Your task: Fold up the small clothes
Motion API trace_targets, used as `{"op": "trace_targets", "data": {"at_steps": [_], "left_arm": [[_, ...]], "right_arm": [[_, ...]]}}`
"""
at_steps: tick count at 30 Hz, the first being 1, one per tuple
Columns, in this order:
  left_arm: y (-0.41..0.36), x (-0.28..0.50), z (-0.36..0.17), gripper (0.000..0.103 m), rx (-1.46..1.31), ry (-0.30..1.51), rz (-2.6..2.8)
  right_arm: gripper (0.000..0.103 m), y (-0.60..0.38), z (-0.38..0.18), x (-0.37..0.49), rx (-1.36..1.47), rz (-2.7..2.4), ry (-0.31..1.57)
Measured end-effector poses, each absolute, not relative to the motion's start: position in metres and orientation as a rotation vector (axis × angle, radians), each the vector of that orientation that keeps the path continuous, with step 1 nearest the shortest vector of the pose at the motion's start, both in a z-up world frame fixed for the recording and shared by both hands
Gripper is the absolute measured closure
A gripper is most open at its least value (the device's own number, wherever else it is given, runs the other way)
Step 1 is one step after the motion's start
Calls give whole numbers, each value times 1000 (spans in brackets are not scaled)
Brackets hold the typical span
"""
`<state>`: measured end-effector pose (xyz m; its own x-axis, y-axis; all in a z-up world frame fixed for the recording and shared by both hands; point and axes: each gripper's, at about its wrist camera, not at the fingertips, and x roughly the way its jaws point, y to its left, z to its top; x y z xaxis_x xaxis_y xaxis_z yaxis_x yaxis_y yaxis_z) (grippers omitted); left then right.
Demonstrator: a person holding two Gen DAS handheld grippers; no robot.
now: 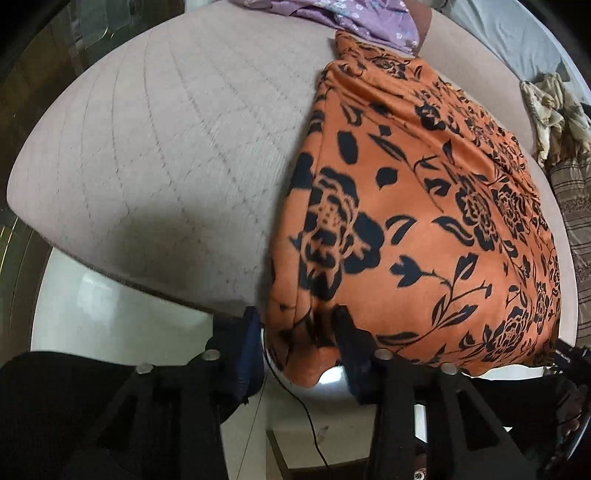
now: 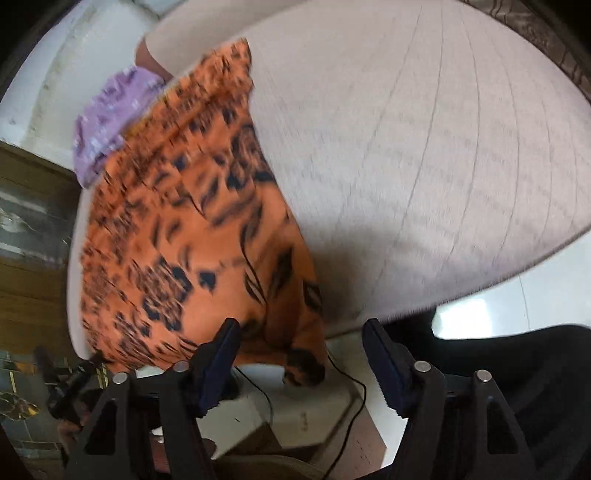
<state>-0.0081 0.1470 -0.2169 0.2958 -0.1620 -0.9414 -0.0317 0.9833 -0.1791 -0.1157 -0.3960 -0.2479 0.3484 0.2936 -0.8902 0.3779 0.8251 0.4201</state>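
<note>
An orange garment with black flowers (image 1: 406, 221) lies spread on a beige quilted cushion (image 1: 166, 147), its near edge hanging over the front. My left gripper (image 1: 297, 326) points down at the garment's near-left corner. That corner hangs between the parted fingers, and a thin gap shows at the left pad (image 1: 255, 325). In the blurred right wrist view, the orange garment (image 2: 184, 240) has its near-right corner dangling between the fingers of my right gripper (image 2: 299, 332). That gripper is open, and its right finger (image 2: 380, 354) stands clear of the cloth.
A purple patterned garment (image 1: 332, 14) lies at the cushion's far edge, also seen as the purple garment (image 2: 107, 122). Crumpled pale clothes (image 1: 554, 110) and a striped fabric (image 1: 576, 221) sit at the right. White floor (image 1: 110, 314) and a black cable (image 1: 306, 417) lie below the cushion's front edge.
</note>
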Motion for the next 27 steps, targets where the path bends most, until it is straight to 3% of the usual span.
{"op": "trace_targets", "data": {"at_steps": [1,2,3,6,8,11,12,14,15,16,19,27], "left_arm": [[151,-12,-218,31,-188,1284,-66],[153,-14,-220,27,-201,1287,-55],[158,-17,-221,25,-227,1287,-45],[168,-17,-234,19,-285,1360,-53],[168,-14,-245,19,-303,1409,-81],[167,-6,-254,18,-309,1385,-96],[169,-9,-254,21,-306,1375,-105],[166,-11,-258,41,-315,1352,-153],[166,-13,-257,62,-350,1346,-210],[162,-11,-256,75,-361,1343,-232],[157,-15,-250,95,-299,1338,-236],[156,-13,-192,96,-338,1283,-361]], "right_arm": [[43,-393,-252,-115,638,-65,1246],[48,-392,-256,-114,640,-74,1254],[64,-389,-262,-113,644,-86,1277],[76,-383,-269,-113,650,-77,1284],[91,-379,-266,-113,635,-64,1279],[93,-370,-251,-111,557,-63,1263],[93,-369,-248,-112,557,-54,1259],[94,-367,-242,-112,566,-35,1242],[94,-366,-241,-111,566,-36,1245],[94,-365,-242,-110,562,-39,1249],[94,-360,-241,-108,552,-23,1244],[94,-375,-187,-114,636,97,1124]]}}
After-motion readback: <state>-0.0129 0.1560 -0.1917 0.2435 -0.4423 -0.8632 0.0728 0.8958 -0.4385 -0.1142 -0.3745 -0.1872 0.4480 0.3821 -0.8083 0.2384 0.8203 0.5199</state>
